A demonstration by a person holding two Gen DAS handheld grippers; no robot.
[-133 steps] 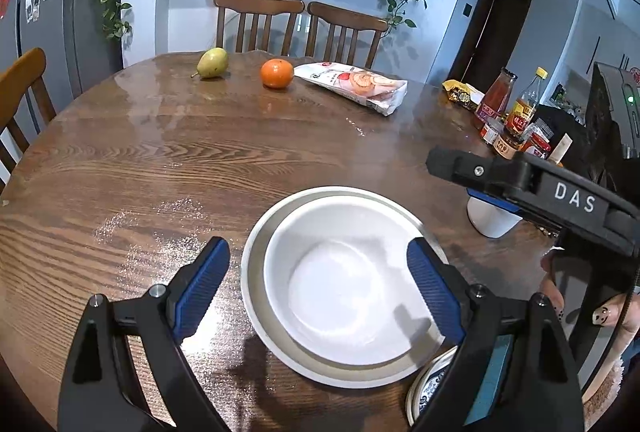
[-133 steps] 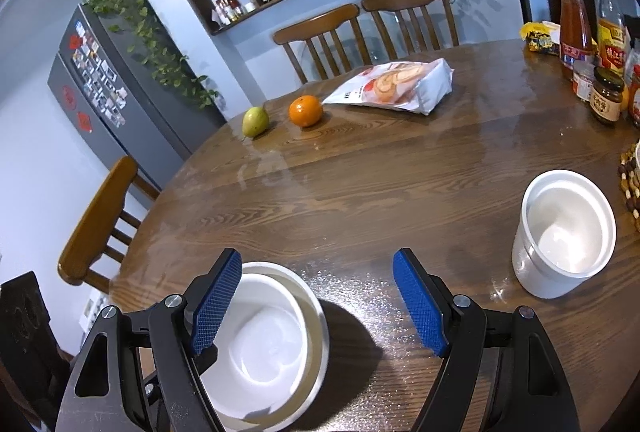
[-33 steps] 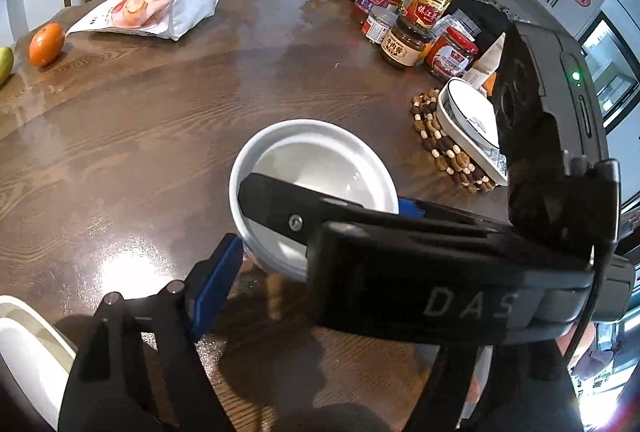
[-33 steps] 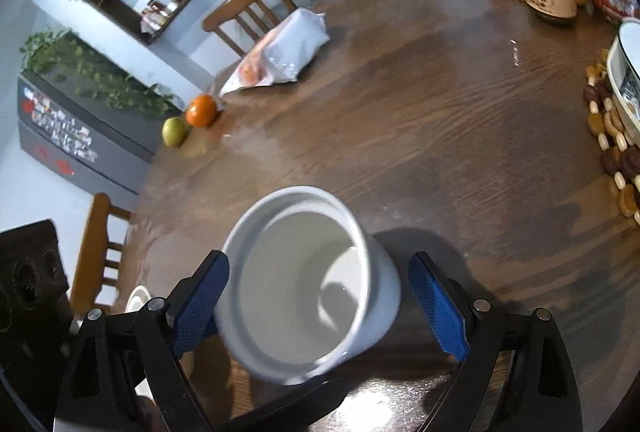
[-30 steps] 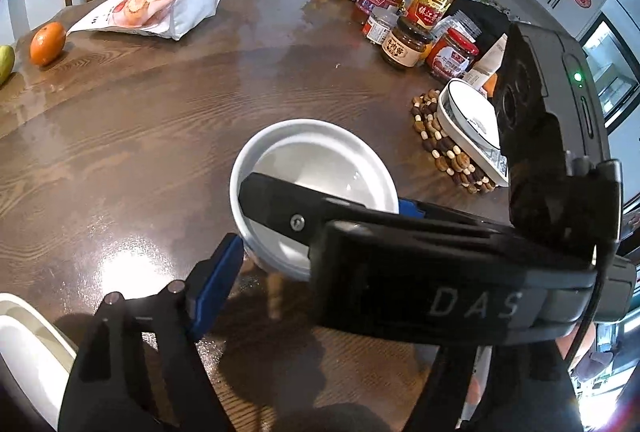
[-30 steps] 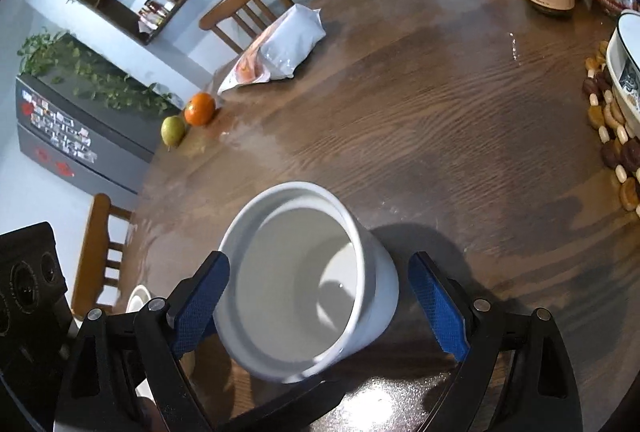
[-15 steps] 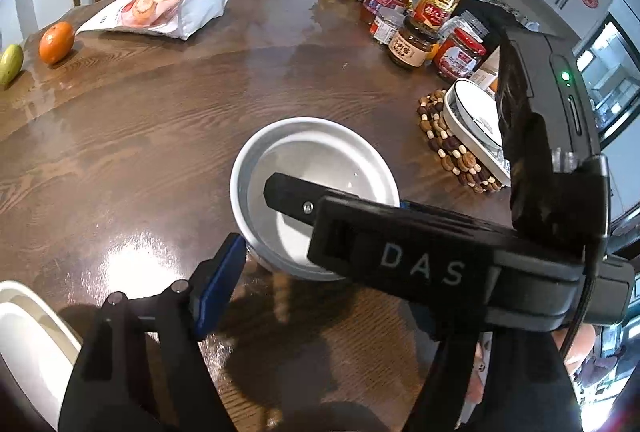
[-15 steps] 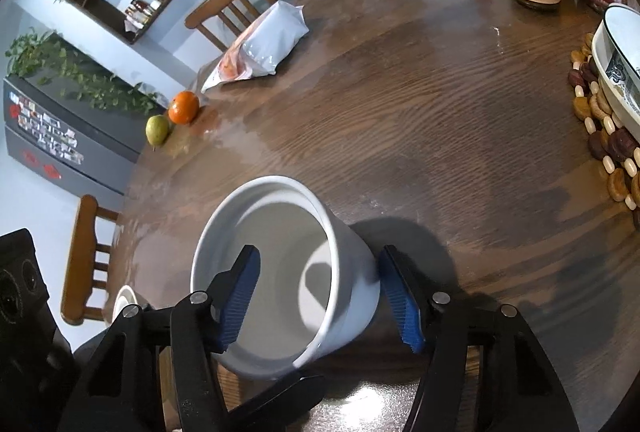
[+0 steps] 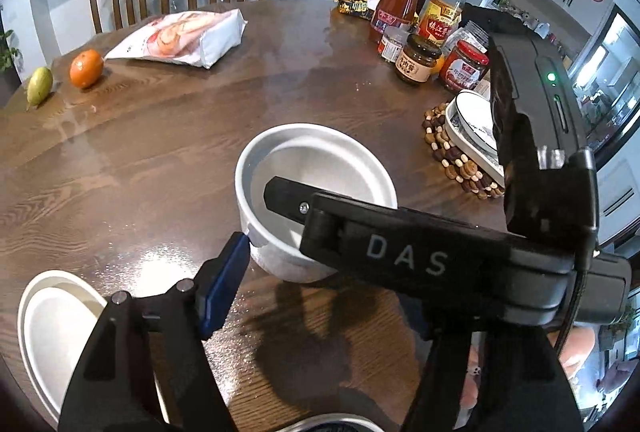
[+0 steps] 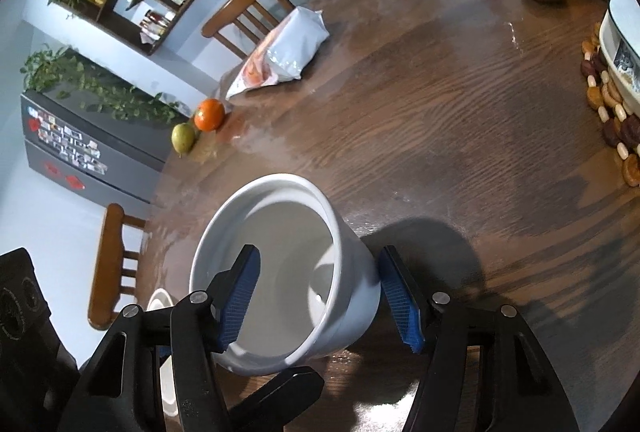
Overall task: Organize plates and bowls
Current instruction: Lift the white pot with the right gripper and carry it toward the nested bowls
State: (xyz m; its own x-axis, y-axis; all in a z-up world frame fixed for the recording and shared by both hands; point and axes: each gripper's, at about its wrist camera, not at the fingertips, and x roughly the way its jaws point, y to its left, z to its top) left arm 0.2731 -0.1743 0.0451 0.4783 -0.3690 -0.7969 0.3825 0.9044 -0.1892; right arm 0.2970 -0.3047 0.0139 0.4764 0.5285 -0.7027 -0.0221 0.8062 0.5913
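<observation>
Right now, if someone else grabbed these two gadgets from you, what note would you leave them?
Right gripper: jaws shut on the deep white bowl at mid-table.
Left gripper: jaws closing, one pad at that bowl's outer wall, the other hidden.
Done: shallow bowl sits in the plate, nearer the holder.
Left: probably stack the deep bowl there; patterned dish on the beaded mat untouched.

Right tongs (image 9: pixel 280 198) clamp white bowl (image 9: pixel 316 168); table (image 9: pixel 160 136).
</observation>
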